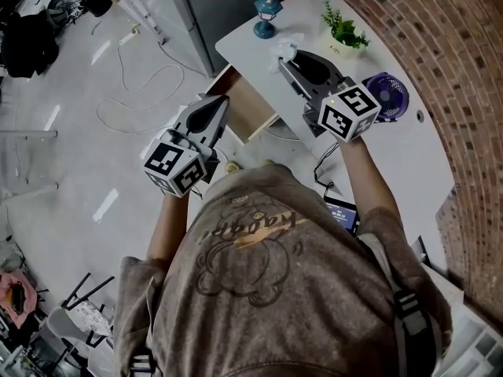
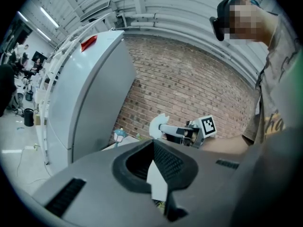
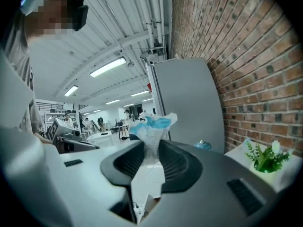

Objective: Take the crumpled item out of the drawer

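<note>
Jaws of the right gripper (image 3: 151, 144) are clamping a crumpled item (image 3: 152, 126), white with blue patches, which is sticking up past their tips; the right gripper view is showing this pinch from close by. Jaws of the left gripper (image 2: 153, 143) are sitting together at the tips with nothing between them.

Only the head view is showing the drawer (image 1: 250, 104), which is standing open under the edge of the white surface (image 1: 409, 155). There the left gripper is hovering over the drawer's front. The crumpled item is hanging clear of the drawer, above the surface and near a small blue lantern (image 1: 266, 16). That view is also taking in a potted plant (image 1: 344, 28) and a purple fan (image 1: 391, 94) on the surface.

The left gripper view is looking across at the right gripper side-on, with the item at its tip. Behind it a brick wall (image 2: 189, 84) is showing, beside a tall grey cabinet (image 2: 85, 98).
</note>
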Motion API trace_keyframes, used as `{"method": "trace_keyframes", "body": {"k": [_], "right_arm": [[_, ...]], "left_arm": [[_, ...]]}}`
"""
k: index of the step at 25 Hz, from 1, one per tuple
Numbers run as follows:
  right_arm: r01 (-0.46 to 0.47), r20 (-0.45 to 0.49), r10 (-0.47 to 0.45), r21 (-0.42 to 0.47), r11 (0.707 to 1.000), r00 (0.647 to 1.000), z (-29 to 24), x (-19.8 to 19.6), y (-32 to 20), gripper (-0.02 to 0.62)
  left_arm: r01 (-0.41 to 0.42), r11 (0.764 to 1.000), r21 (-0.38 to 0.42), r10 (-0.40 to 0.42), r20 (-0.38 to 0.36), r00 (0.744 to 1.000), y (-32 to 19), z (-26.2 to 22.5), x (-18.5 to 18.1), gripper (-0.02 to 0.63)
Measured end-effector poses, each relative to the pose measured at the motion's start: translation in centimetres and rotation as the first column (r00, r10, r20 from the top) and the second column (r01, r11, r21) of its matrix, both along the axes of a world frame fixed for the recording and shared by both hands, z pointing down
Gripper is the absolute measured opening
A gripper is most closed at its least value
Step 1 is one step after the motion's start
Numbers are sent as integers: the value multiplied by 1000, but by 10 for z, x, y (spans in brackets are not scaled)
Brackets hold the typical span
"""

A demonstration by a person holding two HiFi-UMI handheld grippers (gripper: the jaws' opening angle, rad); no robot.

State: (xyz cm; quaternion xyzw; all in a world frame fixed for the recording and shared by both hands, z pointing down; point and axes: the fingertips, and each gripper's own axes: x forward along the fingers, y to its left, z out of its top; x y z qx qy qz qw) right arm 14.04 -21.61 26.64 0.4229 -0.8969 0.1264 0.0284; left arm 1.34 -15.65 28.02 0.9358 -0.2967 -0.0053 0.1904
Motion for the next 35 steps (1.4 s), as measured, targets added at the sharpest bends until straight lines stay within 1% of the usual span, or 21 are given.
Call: {"method": "trace_keyframes", "body": {"k": [5, 9, 14, 21, 35], "right_arm": [[25, 43, -26, 27, 999, 999, 3, 0, 7, 104], [14, 61, -14, 10, 1000, 998, 12, 3, 12, 104], [8, 58, -7, -18, 1000, 998, 28, 8, 17, 104], [-2, 53, 4, -49, 999, 999, 43, 15, 25, 104], [16, 41, -14, -55, 998, 999, 41, 16, 34, 104]], "left_arm": [[-36, 999, 14, 36, 1, 999, 9, 6, 8, 8], [-60, 998, 10, 60, -2, 998, 16, 10, 15, 8], [-74, 997, 3, 74, -3, 997, 22, 14, 21, 8], [-75, 997, -4, 75, -3, 997, 27, 19, 26, 8], [-87, 996, -8, 87, 5, 996, 35, 16, 34, 8]]}}
